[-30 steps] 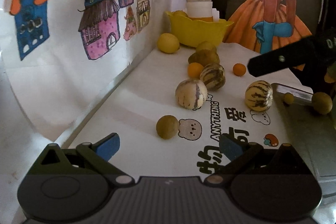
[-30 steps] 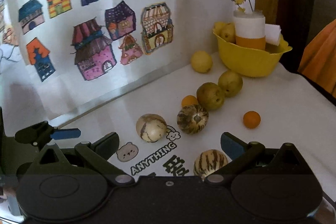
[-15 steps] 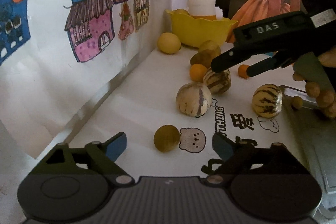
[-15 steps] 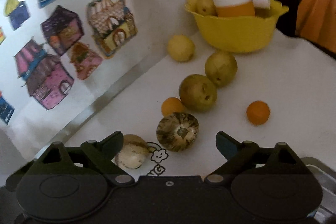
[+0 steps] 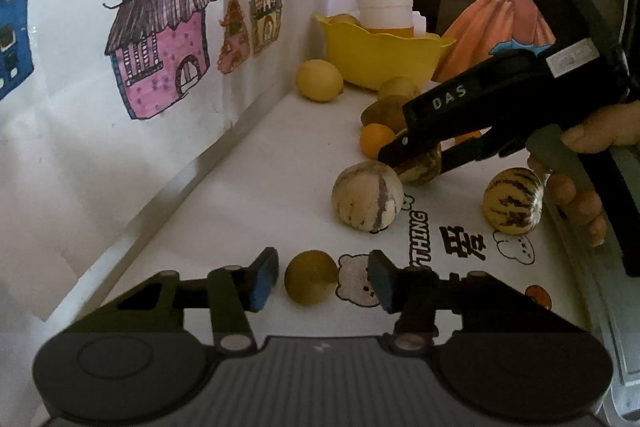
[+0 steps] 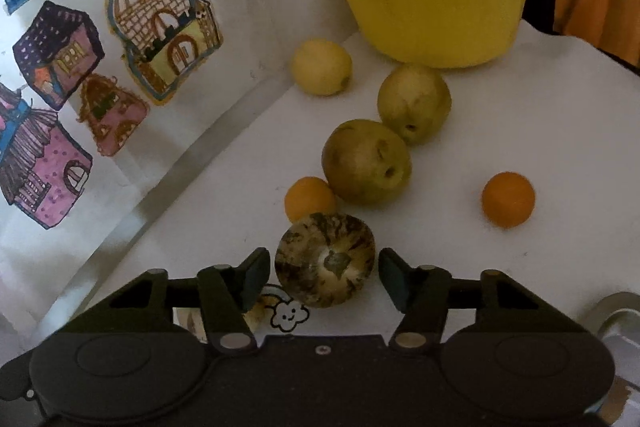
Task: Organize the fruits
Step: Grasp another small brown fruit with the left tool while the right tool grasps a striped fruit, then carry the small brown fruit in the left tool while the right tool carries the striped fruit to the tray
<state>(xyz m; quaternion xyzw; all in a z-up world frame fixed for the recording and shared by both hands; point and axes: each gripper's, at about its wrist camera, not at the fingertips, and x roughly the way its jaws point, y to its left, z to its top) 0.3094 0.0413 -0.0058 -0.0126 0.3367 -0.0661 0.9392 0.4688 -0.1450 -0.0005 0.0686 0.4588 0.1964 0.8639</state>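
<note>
My left gripper (image 5: 323,277) is open around a small olive-brown round fruit (image 5: 311,282) on the white table; the pads stand apart from it. My right gripper (image 6: 323,277) is open around a dark striped melon (image 6: 326,259), a small gap on each side; it also shows in the left wrist view (image 5: 420,163) astride that melon (image 5: 422,167). Two more striped melons (image 5: 368,197) (image 5: 513,201) lie close by. Two brownish pears (image 6: 366,161) (image 6: 414,103), two small oranges (image 6: 310,199) (image 6: 508,199) and a lemon (image 6: 321,67) lie further back.
A yellow bowl (image 6: 436,19) at the back holds a white-and-orange container and fruit. A wall with house drawings (image 5: 158,39) runs along the left. A metal tray edge (image 6: 616,307) shows at the right. The tablecloth carries printed bears and letters (image 5: 420,239).
Both grippers moved forward and lower. The left now brackets the small brown fruit. The right now brackets the dark striped melon. Both jaws have narrowed somewhat.
</note>
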